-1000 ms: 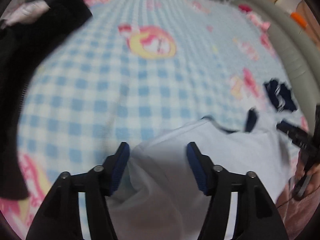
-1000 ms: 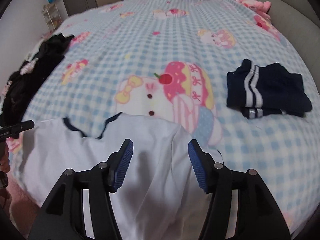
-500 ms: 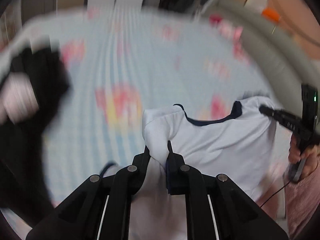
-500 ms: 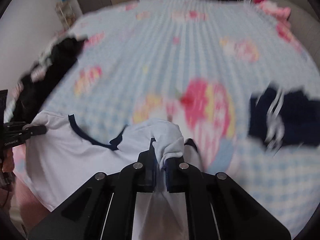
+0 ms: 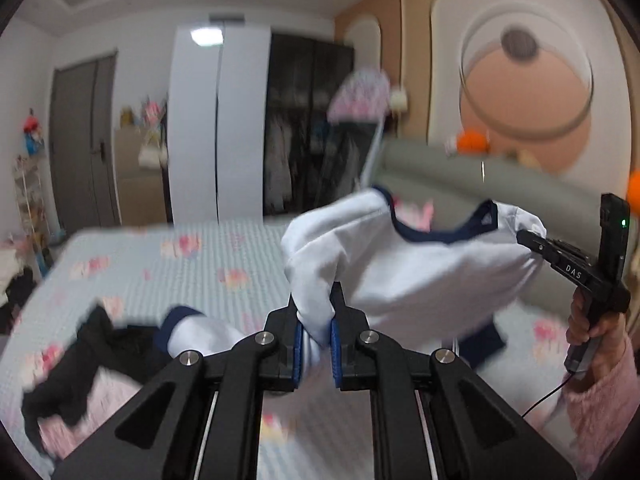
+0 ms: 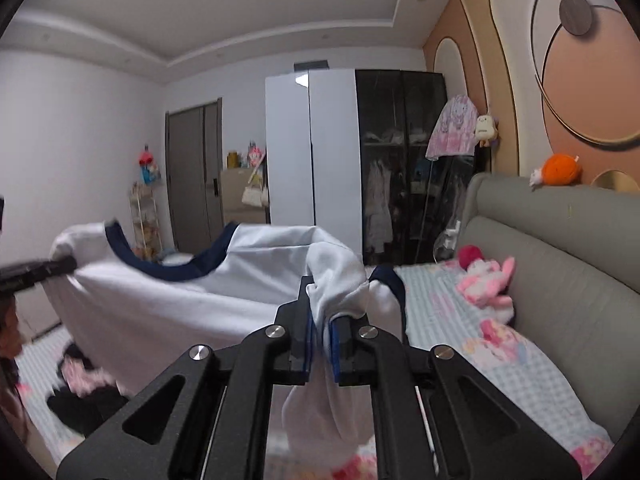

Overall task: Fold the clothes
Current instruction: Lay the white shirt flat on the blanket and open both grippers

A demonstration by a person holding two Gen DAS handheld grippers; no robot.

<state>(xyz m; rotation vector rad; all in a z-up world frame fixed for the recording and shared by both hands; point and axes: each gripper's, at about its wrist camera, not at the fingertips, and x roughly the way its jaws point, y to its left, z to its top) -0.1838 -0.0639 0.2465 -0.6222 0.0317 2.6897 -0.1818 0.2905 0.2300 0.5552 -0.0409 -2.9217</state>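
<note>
White shirt (image 5: 420, 276) with navy trim hung spread in the air above the bed (image 5: 192, 264), each shoulder pinched in a clamped claw, left (image 5: 315, 338) and right (image 6: 321, 338). Judged mid-task: next, lay it flat.

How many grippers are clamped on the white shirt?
2: the left gripper pinches one shoulder of the white shirt, the right gripper the other.
</note>
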